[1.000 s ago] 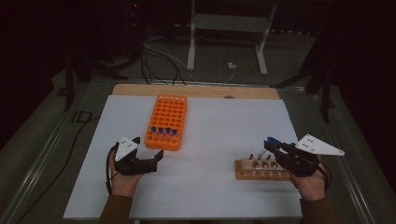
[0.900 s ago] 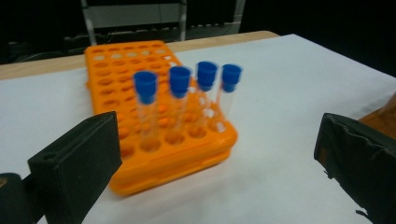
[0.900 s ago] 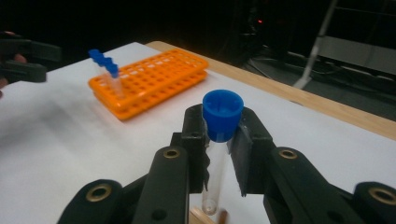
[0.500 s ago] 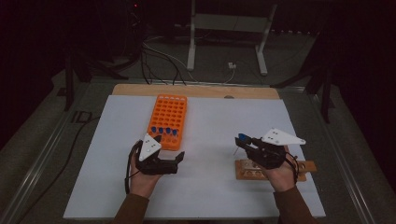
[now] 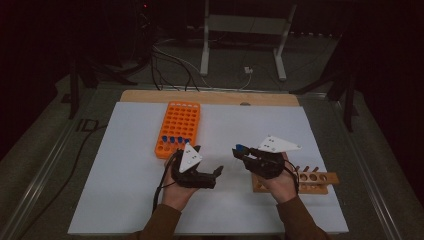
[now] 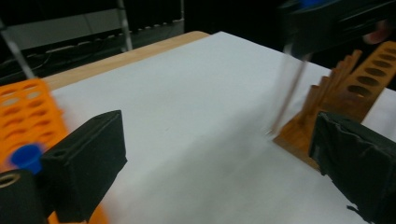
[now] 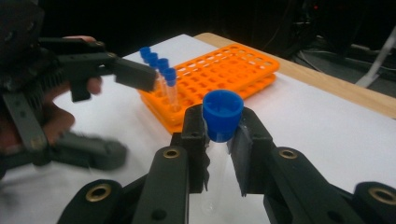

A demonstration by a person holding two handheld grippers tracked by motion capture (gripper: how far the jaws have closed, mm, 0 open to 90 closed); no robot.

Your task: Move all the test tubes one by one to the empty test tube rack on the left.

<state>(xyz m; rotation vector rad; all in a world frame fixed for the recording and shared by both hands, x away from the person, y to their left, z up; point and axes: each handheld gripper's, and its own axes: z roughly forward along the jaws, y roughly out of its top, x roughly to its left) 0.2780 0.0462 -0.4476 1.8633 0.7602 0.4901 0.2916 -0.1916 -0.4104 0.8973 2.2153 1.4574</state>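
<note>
We take this for a lab bench set up for recording. A white sheet (image 5: pixel 300 125) covers a wooden table (image 5: pixel 210 96), with an orange tube rack (image 5: pixel 181 120) and a wooden tube rack (image 5: pixel 312 181) on it. Behind, cables (image 5: pixel 170 60) trail over the dark floor round a metal stand (image 5: pixel 245 30).

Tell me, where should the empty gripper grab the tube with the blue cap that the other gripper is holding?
Probably the clear body of the tube, below the right gripper, whose fingers clamp it just under the blue cap. The tube hangs upright, so the open left gripper could come in level from the side, one finger either side of the glass.
</note>
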